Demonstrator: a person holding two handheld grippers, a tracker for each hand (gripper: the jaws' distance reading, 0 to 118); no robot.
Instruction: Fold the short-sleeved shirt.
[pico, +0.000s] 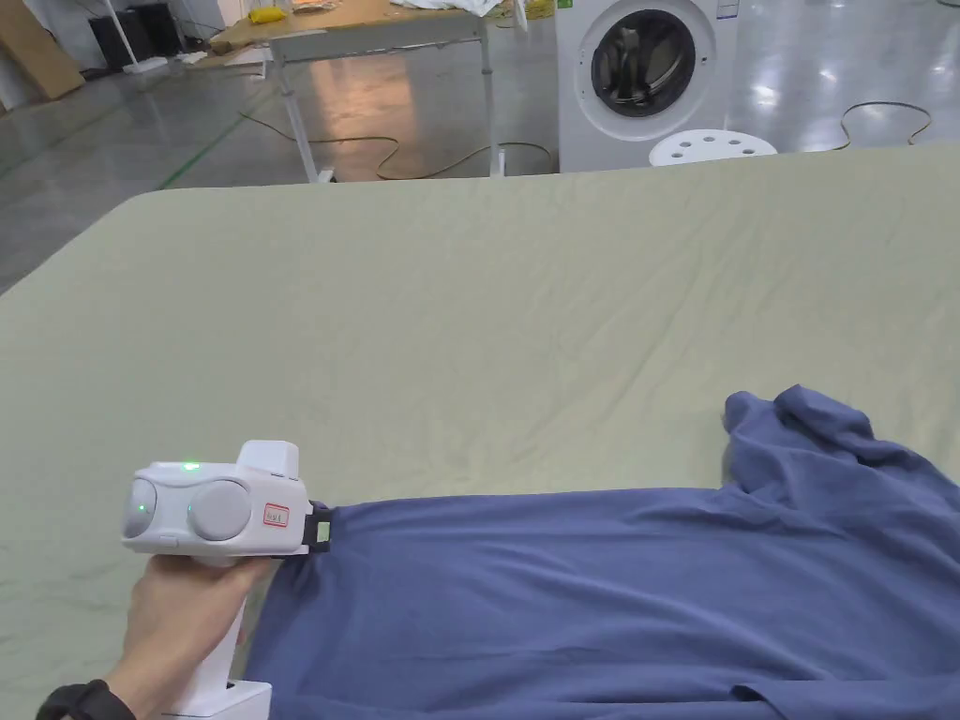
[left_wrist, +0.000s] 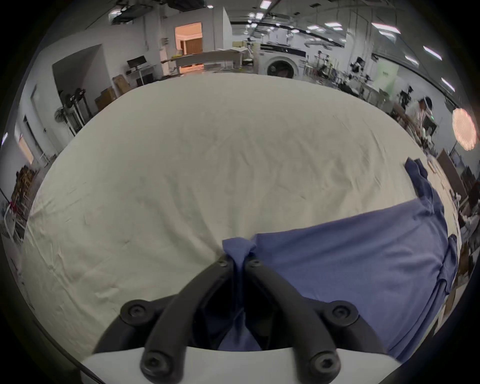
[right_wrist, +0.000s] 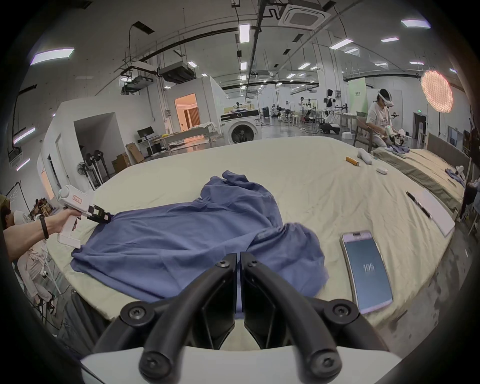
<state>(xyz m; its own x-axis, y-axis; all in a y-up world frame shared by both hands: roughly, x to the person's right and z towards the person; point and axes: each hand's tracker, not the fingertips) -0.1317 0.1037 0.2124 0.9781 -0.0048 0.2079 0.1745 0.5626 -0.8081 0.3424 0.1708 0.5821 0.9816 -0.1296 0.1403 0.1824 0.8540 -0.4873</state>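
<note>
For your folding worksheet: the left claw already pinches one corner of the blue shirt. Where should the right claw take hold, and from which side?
Probably the near hem corner of the blue shirt, approached from the table's near edge: it lies flat, opposite the left claw.

shirt (pico: 600, 600) is plain blue, no print, lying on a pale greenish-beige sheet (pico: 450, 309). left tool (pico: 322, 534) has a white body with black jaws, and at 12 o'clock there's a white washing machine (pico: 642, 80)
</note>
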